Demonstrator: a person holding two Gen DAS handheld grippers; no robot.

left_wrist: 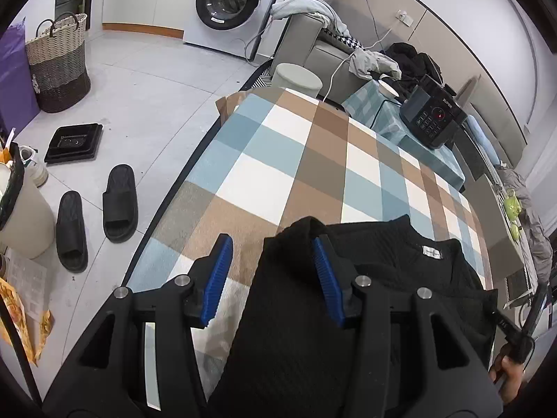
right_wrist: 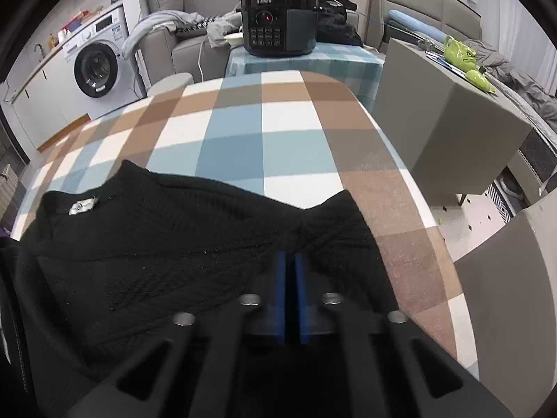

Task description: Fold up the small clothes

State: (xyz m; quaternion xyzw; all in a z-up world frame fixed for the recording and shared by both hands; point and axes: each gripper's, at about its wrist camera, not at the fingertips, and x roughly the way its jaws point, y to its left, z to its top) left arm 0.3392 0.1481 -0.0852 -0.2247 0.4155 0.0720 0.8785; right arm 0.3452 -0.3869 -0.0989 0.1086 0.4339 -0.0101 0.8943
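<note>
**Black knit garment on a checked surface, one pair of tongs apart, the other together**

A black knit garment (left_wrist: 348, 313) lies on a surface (left_wrist: 278, 160) covered with a cloth checked in blue, brown and white. It sits at the near edge, its collar with a small white label (left_wrist: 431, 251) pointing away from the cameras.

The left tongs (left_wrist: 273, 273) hover over the garment's left side with their blue-padded jaws apart. One jaw is over the bare cloth and the other over the black fabric. A raised corner of the garment lies between them, but the pads do not press on it.

The right tongs (right_wrist: 291, 268) are over the garment's right side with their blue pads drawn together. Whether any fabric is pinched between the pads cannot be told from the right wrist view. A folded flap of the garment rises just beyond their tips.

Behind the surface stands a black rice cooker (right_wrist: 280, 24) on a smaller checked table. Further back are a grey sofa (right_wrist: 181, 41) strewn with clothes and a white washing machine (left_wrist: 229, 3). On the floor to the left are a pair of black slippers (left_wrist: 95, 212) and a woven basket (left_wrist: 57, 62).
</note>
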